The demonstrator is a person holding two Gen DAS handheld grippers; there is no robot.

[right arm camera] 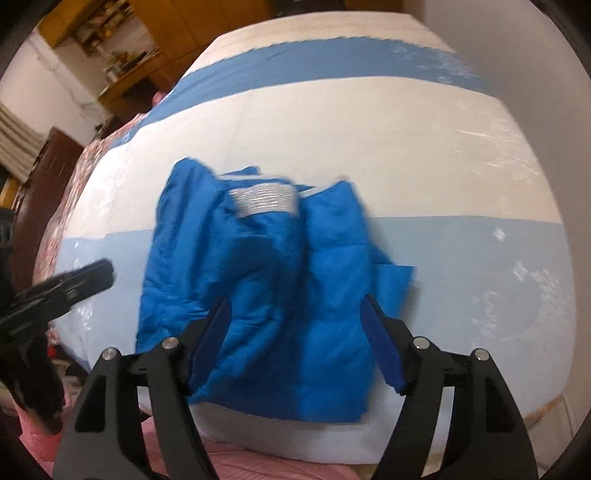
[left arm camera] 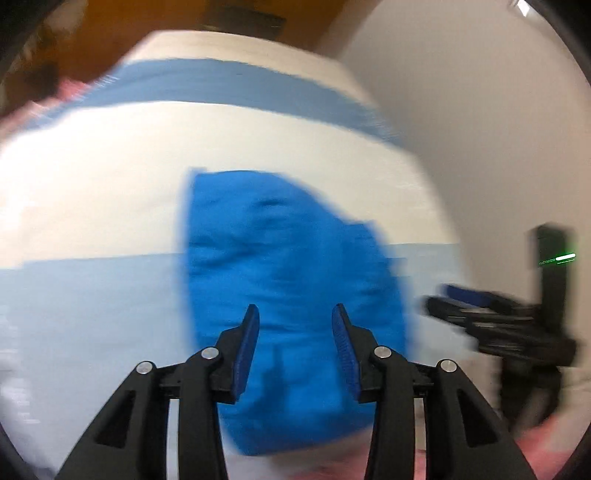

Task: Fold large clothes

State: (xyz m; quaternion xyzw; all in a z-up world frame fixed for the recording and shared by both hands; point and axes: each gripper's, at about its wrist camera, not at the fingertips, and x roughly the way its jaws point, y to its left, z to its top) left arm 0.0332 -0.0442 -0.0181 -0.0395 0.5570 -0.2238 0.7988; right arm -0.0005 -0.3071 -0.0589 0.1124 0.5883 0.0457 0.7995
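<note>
The blue jacket (right arm camera: 266,295) lay on the striped bed (right arm camera: 369,129); both the left gripper (left arm camera: 295,314) and right gripper (right arm camera: 295,306) hovered with fingers wide apart, empty; a wooden cabinet (right arm camera: 173,33) stood at eleven o'clock.

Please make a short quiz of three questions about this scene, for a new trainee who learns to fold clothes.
1. True or false: the right gripper is shut on the bright blue padded jacket.
2. Which surface lies under the jacket? A) a bare wooden floor B) a white cover with light blue bands C) a metal tray
3. Fill in: near the jacket's far edge, the right wrist view shows a shiny ______ patch.

Key
1. False: both the right gripper and the left gripper are open and hold nothing.
2. B
3. silver
</note>
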